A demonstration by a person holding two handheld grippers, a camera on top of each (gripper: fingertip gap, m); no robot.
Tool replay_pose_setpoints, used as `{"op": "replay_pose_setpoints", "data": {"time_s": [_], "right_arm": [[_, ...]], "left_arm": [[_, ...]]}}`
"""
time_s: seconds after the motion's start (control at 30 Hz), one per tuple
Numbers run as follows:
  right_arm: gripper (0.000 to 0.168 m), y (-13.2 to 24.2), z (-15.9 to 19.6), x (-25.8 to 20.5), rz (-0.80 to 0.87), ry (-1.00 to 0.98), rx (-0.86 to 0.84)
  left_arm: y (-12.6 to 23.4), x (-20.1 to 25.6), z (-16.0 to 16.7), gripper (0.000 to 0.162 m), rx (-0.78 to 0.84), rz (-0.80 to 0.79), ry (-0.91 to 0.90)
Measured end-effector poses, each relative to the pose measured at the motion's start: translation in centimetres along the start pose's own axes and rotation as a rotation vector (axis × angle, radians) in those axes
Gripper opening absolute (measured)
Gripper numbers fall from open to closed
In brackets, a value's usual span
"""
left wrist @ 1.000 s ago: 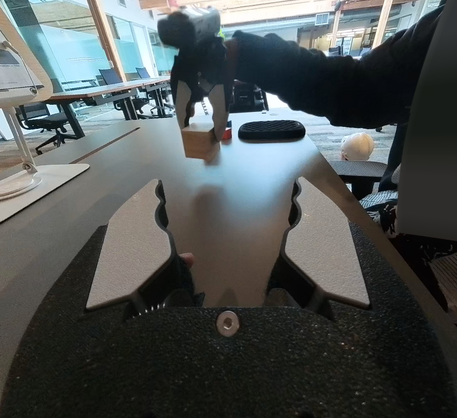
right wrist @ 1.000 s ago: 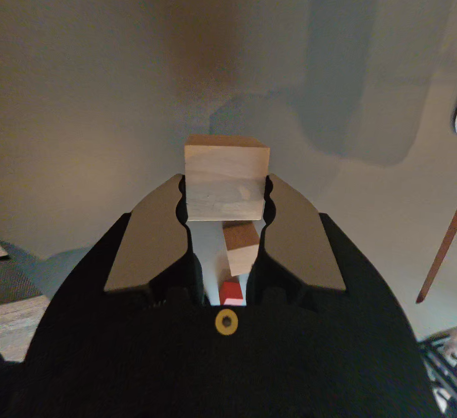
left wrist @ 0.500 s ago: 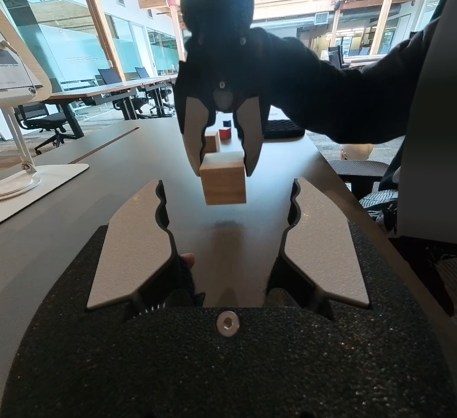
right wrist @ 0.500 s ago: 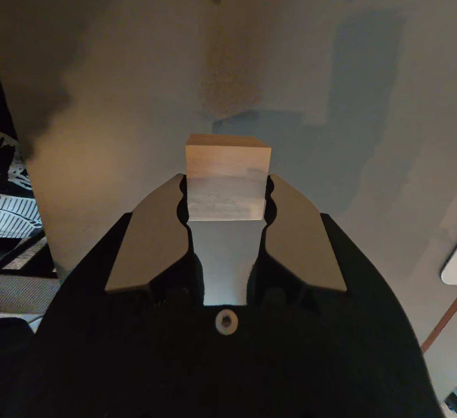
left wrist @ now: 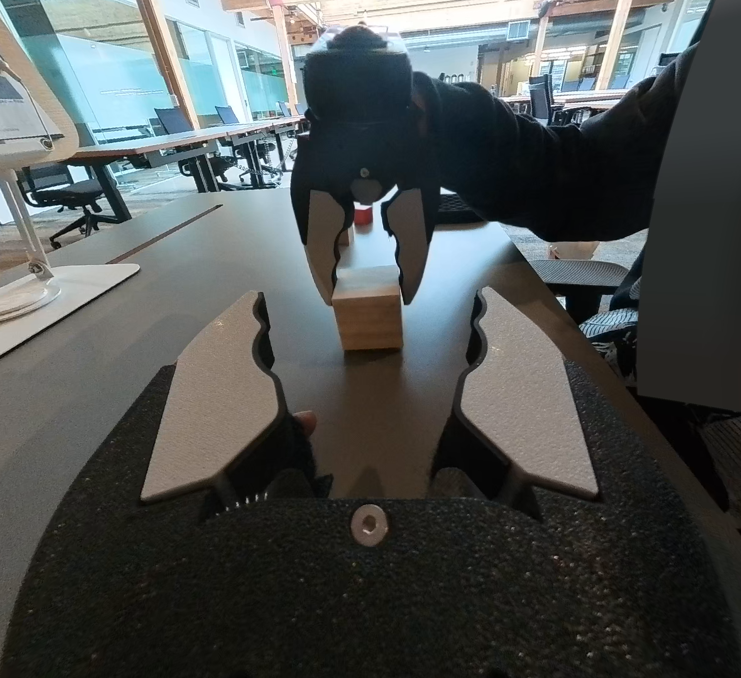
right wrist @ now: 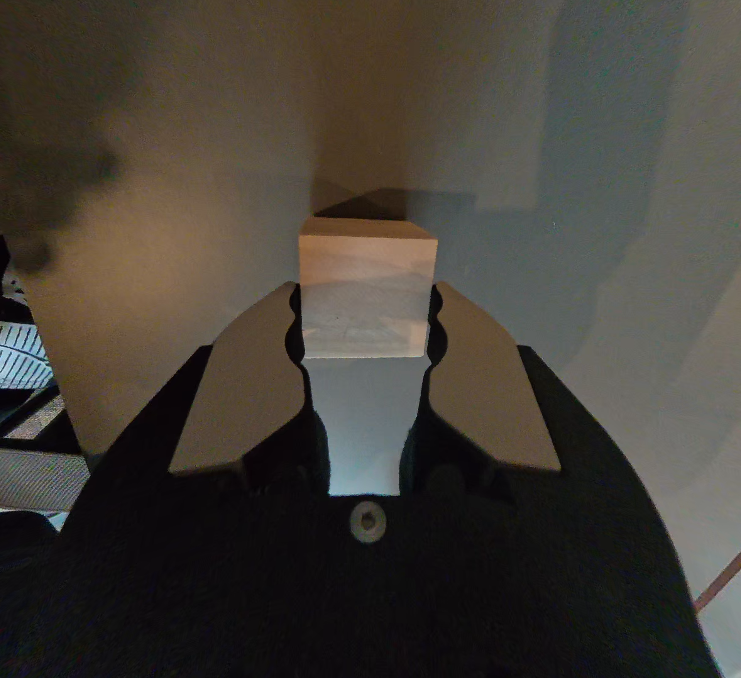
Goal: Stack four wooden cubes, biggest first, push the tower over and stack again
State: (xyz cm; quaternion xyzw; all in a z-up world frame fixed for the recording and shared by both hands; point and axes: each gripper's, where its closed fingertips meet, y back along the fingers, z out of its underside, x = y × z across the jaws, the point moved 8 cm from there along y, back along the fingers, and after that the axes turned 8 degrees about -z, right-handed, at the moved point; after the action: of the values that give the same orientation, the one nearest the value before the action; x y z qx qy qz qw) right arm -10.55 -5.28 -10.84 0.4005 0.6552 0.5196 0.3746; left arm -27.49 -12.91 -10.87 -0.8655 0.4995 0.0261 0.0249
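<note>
Right gripper [left wrist: 367, 297] pointed down over the dark table [left wrist: 200, 297], jaws narrowed against both sides of the big wooden cube [left wrist: 369, 313], seen again in the right wrist view [right wrist: 367, 297]. Cube sat flat on the tabletop near the right edge. Left gripper [left wrist: 369, 321] spread wide and empty, low over the near edge, just short of the cube. Farther back, toward the far edge: a smaller wooden cube [left wrist: 345, 236], partly hidden, and a red cube [left wrist: 363, 214].

The left wrist view looks low along the worktop [left wrist: 200, 265]; the right looks steeply down, close (both share the large cube [left wrist: 369, 317] [right wrist: 367, 289]).
</note>
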Motion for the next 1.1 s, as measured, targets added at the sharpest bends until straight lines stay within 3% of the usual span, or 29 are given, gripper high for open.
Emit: {"op": "replay_pose_setpoints", "data": {"time_s": [0.5, 0.8, 0.93, 1.1], "right_arm": [[0.060, 0.1, 1.0, 0.2, -0.014, -0.021, -0.011], [0.075, 2.2, 1.6, -0.6, 0.012, -0.030, 0.044], [0.081, 5.4, 4.8, -1.2, 0.095, -0.083, 0.078], [0.081, 8.5, 12.8, -1.0, 0.181, -0.255, 0.047]], "left_arm": [[-0.1, 0.0, 0.0, 0.096, -0.006, 0.005, 0.004], [-0.1, -0.1, 0.0, 0.095, -0.006, 0.005, 0.005], [-0.1, 0.0, 0.0, 0.095, -0.007, 0.003, 0.003], [-0.1, 0.0, 0.0, 0.095, -0.010, 0.003, -0.002]]}}
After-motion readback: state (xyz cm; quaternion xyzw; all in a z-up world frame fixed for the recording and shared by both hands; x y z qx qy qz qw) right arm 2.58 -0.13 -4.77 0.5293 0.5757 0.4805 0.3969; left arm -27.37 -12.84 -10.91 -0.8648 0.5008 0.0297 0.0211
